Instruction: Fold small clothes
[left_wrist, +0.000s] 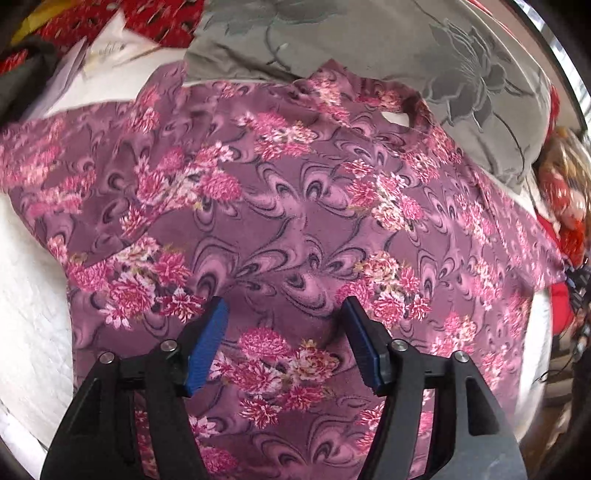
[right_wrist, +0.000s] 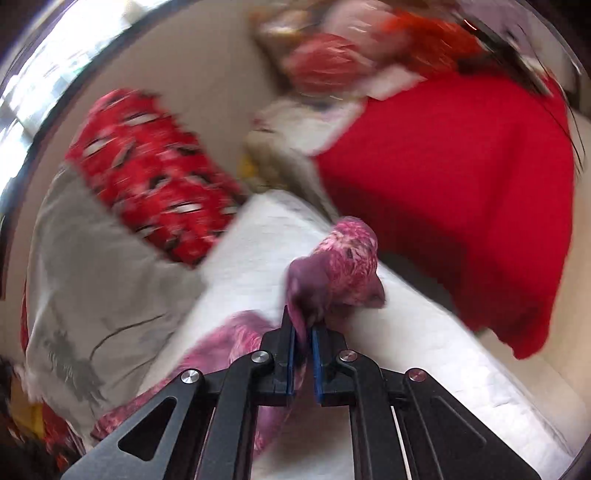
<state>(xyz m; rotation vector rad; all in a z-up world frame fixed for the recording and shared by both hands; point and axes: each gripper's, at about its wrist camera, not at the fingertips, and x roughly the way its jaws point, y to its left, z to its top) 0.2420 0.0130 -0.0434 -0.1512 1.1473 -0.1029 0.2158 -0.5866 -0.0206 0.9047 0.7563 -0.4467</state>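
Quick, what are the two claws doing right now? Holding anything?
Left claw: open, above the shirt, holding nothing.
Right claw: closed on a bunch of the shirt.

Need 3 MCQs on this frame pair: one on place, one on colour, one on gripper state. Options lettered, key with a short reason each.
1. Where does the floral garment lie?
A. spread on the white quilted surface
B. hung on a hanger
C. stuffed in a basket

2. What colour are the pads on the left gripper?
A. yellow
B. blue
C. white

3. What is the right gripper doing?
A. standing wide open over bare surface
B. shut on a wooden spoon
C. shut on a bunch of the floral garment

Key:
1 A: the left wrist view shows it laid out flat with white quilting at its left edge.
2 B: both pads show blue against the black fingers.
3 C: in the right wrist view purple-pink cloth is pinched between nearly closed pads.
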